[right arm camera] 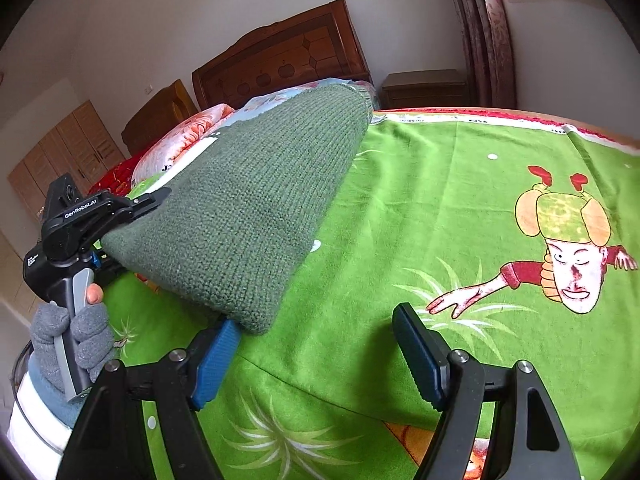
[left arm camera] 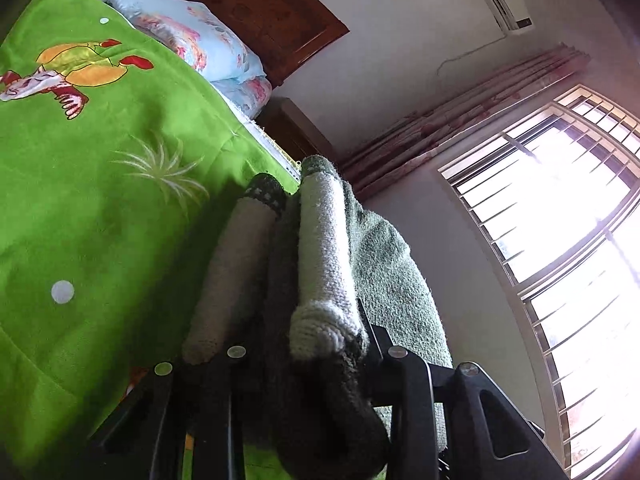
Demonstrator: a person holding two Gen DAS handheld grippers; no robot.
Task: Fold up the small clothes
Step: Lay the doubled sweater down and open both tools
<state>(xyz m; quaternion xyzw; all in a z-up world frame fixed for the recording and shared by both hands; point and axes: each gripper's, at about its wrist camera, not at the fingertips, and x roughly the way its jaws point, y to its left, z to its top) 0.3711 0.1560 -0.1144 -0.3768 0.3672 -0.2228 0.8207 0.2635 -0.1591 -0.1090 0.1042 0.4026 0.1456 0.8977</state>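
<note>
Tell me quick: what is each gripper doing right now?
Left gripper: shut on the green knitted garment, holding it up above the green bedspread.
Right gripper: open, holding nothing; its left pad touches the garment's lower edge.

Right gripper (right arm camera: 316,354), lower frame: black angular linkage arms with round silver screws; fingers (right arm camera: 214,364) carry blue ribbed pads. Left gripper (right arm camera: 160,196), left of frame: black body, white "GenRobot.AI" lettering, small label on the housing, blue fitting beneath, grey handle. Left hand (right arm camera: 76,344), lower left: grey fleece fingerless glove, one bare fingertip showing, light blue sleeve cuff below. Left wrist view, bottom: same black linkages, silver screws.
</note>
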